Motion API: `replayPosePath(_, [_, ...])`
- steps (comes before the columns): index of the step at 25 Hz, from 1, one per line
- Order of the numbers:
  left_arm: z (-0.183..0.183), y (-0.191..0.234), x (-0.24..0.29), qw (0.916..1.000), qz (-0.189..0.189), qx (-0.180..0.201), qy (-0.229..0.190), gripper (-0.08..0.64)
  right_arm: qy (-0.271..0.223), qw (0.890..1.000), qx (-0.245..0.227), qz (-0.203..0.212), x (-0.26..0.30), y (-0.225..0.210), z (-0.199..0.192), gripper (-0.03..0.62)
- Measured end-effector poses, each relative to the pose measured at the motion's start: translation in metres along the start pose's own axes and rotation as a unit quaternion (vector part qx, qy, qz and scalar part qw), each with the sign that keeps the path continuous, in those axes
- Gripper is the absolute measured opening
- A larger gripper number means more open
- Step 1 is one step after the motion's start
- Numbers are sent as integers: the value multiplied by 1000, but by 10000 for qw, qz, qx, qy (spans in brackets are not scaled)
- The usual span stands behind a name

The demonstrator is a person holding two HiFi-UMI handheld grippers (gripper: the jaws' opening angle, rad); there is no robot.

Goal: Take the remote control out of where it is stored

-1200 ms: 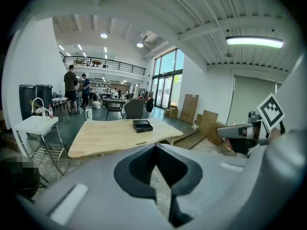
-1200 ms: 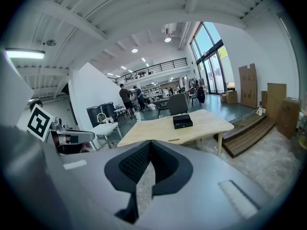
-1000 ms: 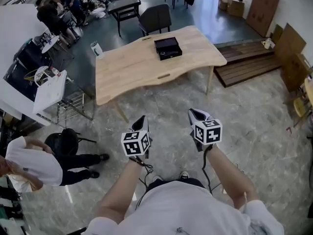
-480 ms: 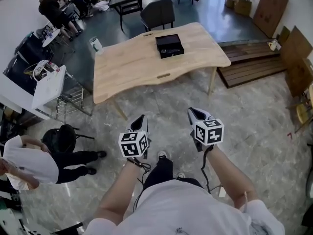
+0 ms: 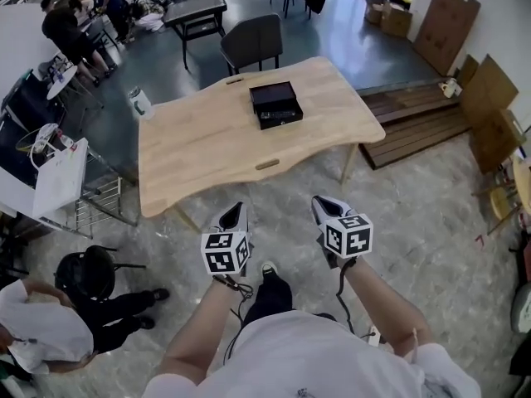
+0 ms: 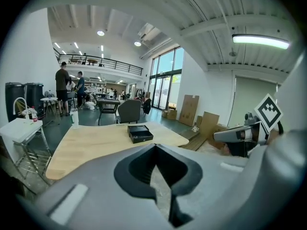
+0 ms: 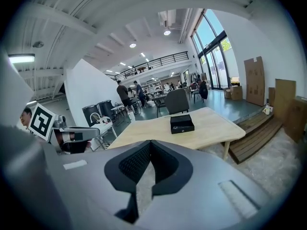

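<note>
Two grippers are held side by side over the grey stone floor [image 5: 415,214], each with its marker cube facing up. The left gripper [image 5: 236,210] has its jaws drawn together at the tips, with only a narrow sliver of floor showing through the hollow behind them and nothing gripped. The right gripper [image 5: 319,201], just beside it, has its jaws closed tip to tip in the same way and is also empty. Straight ahead of both, and well apart from them, stands a pale wooden table [image 5: 207,139]. A black box [image 5: 275,104] lies on its far half, slightly toward the right gripper's side. The remote control itself cannot be made out in any view. Beyond the box, a dark chair [image 5: 253,40] stands at the table's far edge. Off to the left gripper's side, a white can [image 5: 138,102] sits at the table's corner, and a person in a white shirt [image 5: 41,330] is on the floor nearer in.
</note>
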State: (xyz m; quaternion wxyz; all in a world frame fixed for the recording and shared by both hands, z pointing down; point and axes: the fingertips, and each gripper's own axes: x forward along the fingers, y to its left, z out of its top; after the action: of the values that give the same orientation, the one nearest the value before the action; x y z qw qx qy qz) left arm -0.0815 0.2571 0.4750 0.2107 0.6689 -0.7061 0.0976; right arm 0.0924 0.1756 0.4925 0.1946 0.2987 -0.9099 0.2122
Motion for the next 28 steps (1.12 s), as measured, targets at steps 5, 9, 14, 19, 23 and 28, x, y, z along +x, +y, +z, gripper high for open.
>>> replayPosePath(5, [43, 46, 66, 9999, -143, 71, -18, 0, 8, 9999, 65, -149, 61, -12, 47, 26])
replayPosePath(9, [65, 68, 114, 9995, -293, 91, 60, 0, -45, 9997, 112, -203, 101, -23, 79, 27])
replayPosePath(14, [81, 81, 170, 9988, -422, 127, 193, 0, -42, 9996, 156, -244, 141, -49, 108, 27])
replayPosePath(19, [101, 91, 239, 9988, -394, 139, 260, 1, -56, 9996, 203, -185, 193, -99, 139, 26])
replayPosePath(23, [130, 95, 290, 9995, -193, 111, 230, 1, -50, 9998, 152, 76, 238, -137, 176, 26])
replayPosePath(28, [168, 92, 356, 9997, -19, 23, 250, 1, 103, 9989, 1, 463, 288, -170, 218, 26])
